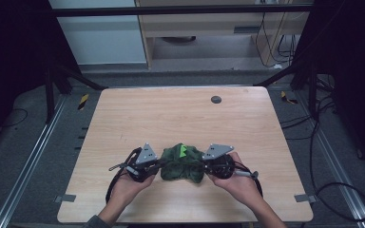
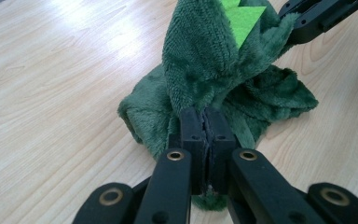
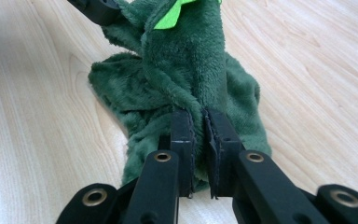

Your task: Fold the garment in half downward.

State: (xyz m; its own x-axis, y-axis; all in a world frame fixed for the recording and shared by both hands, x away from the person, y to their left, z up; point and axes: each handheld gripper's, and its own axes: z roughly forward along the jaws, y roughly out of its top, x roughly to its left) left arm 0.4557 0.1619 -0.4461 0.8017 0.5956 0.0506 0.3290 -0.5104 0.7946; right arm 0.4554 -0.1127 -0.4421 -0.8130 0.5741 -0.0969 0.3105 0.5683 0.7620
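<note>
Near the front edge of the wooden table (image 1: 180, 109), a dark green plush cloth (image 1: 182, 164) with a bright green felt patch (image 1: 183, 151) lies bunched between both hands. The left gripper (image 1: 158, 164) pinches the cloth's left side with jaws clamped tight on the fabric. The right gripper (image 1: 206, 164) grips the opposite side, jaws nearly closed on a fold.

This looks like a lab or test room set up for recording, not a home. A plain wooden table (image 1: 185, 118) stands alone inside a frame of black metal bars (image 1: 180, 9), with struts running down to the floor at both sides. Dark curtains or panels (image 1: 9, 42) close off the left and right. Grey carpet (image 1: 24, 142) covers the floor, crossed by metal rails (image 1: 28, 161) and loose black cables (image 1: 332, 190). Yellow-and-black warning tape (image 1: 83, 100) marks spots beside the table. Behind it stand a light wooden desk (image 1: 209, 28) with hanging wires and a pale cabinet (image 1: 95, 33).
</note>
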